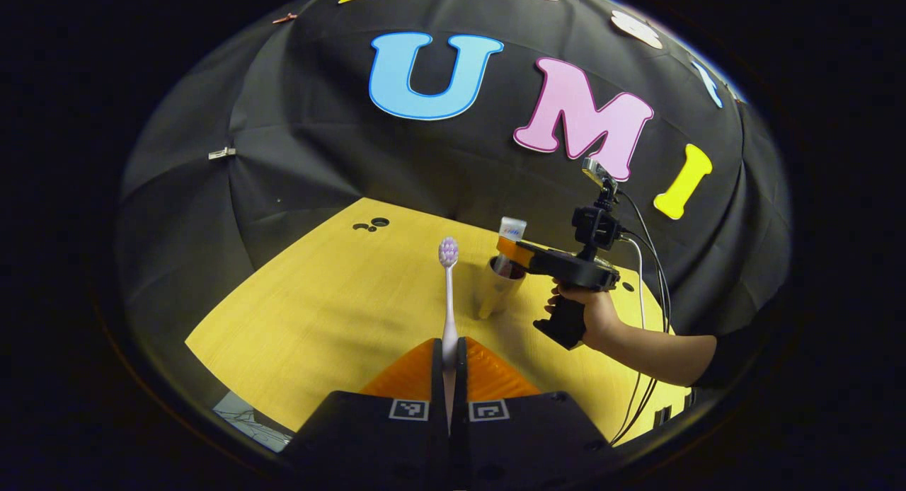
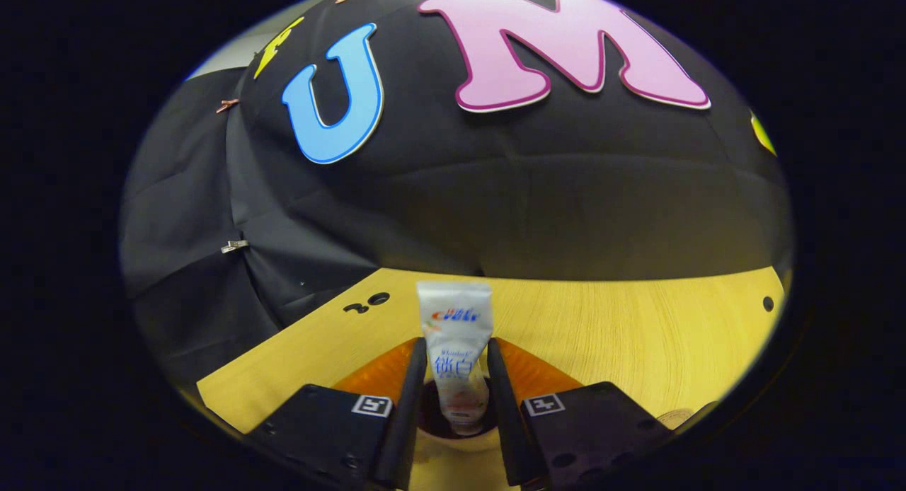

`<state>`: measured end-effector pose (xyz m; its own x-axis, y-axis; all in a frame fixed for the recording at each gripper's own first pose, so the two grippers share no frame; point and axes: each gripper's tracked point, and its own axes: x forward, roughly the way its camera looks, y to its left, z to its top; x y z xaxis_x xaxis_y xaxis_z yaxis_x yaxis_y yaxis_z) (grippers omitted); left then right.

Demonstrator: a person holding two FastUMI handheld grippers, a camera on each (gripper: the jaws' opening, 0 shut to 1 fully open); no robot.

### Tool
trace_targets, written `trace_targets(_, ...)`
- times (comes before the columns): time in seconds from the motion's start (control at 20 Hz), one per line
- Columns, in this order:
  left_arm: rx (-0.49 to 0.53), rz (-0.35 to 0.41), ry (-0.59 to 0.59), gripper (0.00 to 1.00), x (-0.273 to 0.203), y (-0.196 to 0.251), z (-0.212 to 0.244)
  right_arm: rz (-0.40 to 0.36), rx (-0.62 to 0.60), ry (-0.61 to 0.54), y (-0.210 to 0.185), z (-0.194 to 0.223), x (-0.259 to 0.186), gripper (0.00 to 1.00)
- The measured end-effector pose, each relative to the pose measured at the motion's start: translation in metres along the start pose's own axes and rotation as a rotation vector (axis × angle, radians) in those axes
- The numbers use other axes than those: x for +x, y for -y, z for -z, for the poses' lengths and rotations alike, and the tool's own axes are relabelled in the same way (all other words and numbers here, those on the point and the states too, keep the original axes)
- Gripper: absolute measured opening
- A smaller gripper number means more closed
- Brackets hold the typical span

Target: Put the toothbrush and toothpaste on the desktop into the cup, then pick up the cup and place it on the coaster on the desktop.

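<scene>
My left gripper (image 1: 450, 347) is shut on a white toothbrush (image 1: 449, 293), which stands upright with its purple bristled head on top. Beyond it a pale cup (image 1: 497, 291) stands on the yellow desktop (image 1: 333, 300). The white toothpaste tube (image 1: 511, 230) sticks up out of the cup. A hand (image 1: 597, 318) holds my right gripper (image 1: 515, 252) at the cup's mouth. In the right gripper view the toothpaste tube (image 2: 455, 339) stands between the fingertips of the right gripper (image 2: 456, 349), both touching it, with its lower end down inside the cup (image 2: 453, 440).
The black cloth wall closes off the desktop's far side. Small dark holes (image 2: 368, 303) mark the desktop near the back left corner. A tan rounded edge (image 2: 674, 415), perhaps the coaster, peeks out at the lower right. Cables (image 1: 648, 264) trail from the right gripper.
</scene>
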<state>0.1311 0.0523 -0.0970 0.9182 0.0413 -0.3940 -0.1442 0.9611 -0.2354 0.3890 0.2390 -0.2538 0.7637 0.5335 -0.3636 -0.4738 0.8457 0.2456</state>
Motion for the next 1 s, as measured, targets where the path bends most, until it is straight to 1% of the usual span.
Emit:
trace_targets(0.05, 0.003, 0.008, 0.001, 0.06, 0.002, 0.004, 0.001, -0.001, 0.009, 0.007, 0.001, -0.003, -0.004, 0.62)
trace_targets(0.1, 0.004, 0.016, 0.002, 0.06, 0.004, 0.007, 0.001, -0.001, 0.018, 0.011, 0.0, -0.008, -0.012, 0.51)
trace_targets(0.15, 0.002, 0.023, 0.007, 0.06, 0.009, 0.009, 0.001, -0.007, 0.029, 0.012, -0.001, -0.011, -0.018, 0.63)
trace_targets(0.2, -0.003, 0.033, 0.017, 0.06, 0.013, 0.013, -0.003, -0.015, 0.044, 0.015, -0.001, -0.017, -0.024, 0.78)
trace_targets(0.25, -0.005, 0.042, 0.032, 0.06, 0.017, 0.017, -0.007, -0.02, 0.054, 0.021, -0.001, -0.023, -0.03, 0.86)
trace_targets(0.3, -0.004, 0.056, 0.05, 0.06, 0.022, 0.023, -0.014, -0.016, 0.055, 0.029, 0.002, -0.029, -0.037, 0.89)
trace_targets(0.35, -0.002, 0.068, 0.069, 0.06, 0.026, 0.028, -0.021, -0.008, 0.049, 0.035, 0.006, -0.034, -0.046, 0.98)
trace_targets(0.5, 0.011, 0.102, 0.126, 0.06, 0.043, 0.042, -0.044, 0.025, 0.03, 0.058, 0.024, -0.048, -0.073, 0.98)
trace_targets(0.65, -0.008, 0.138, 0.177, 0.06, 0.062, 0.054, -0.063, 0.049, 0.057, 0.065, 0.043, -0.056, -0.104, 0.98)
trace_targets(0.75, -0.007, 0.16, 0.217, 0.06, 0.075, 0.06, -0.076, 0.079, 0.072, 0.075, 0.059, -0.06, -0.126, 0.98)
trace_targets(1.0, 0.068, 0.221, 0.32, 0.06, 0.115, 0.076, -0.111, 0.171, 0.046, 0.079, 0.105, -0.059, -0.174, 0.98)
